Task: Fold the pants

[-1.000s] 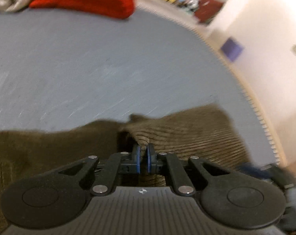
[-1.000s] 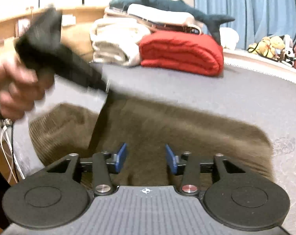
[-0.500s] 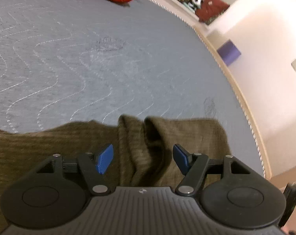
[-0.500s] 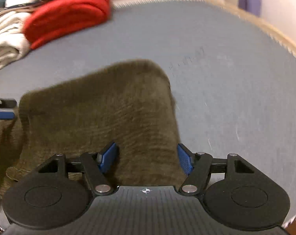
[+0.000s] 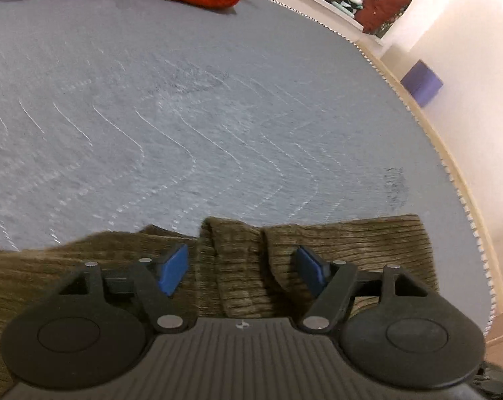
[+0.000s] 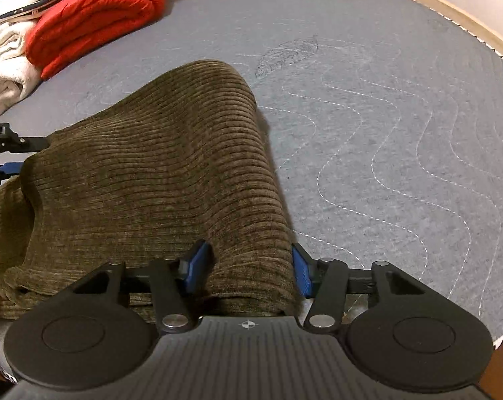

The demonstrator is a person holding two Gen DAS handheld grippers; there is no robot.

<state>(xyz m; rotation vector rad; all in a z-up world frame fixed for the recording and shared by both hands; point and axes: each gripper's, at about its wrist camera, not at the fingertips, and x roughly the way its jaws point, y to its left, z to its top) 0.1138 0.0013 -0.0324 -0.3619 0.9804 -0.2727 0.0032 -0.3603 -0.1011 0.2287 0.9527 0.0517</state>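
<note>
The olive corduroy pants (image 6: pixel 158 173) are found folded over on the near part of the grey quilted bed (image 6: pixel 401 126), the red folded blanket (image 6: pixel 95 16) lying well apart at the far left. The garment is judged soft, limp and moderately heavy; its ribbed pile should resist slipping, and nothing fragile is noted. A hold is best taken at a doubled edge or corner, both layers together.

The left tongs (image 5: pixel 240 268) are seen wide open over a raised pleat (image 5: pixel 231 253) of cloth, which is not pinched. The right tongs (image 6: pixel 248 266) stand about half open, straddling the right fold edge; the pads appear not to press it.

Against the earlier frame, the left jaws were shut on the cloth and have since been opening, releasing it. The right jaws have just been closing slightly, with cloth between them.
</note>
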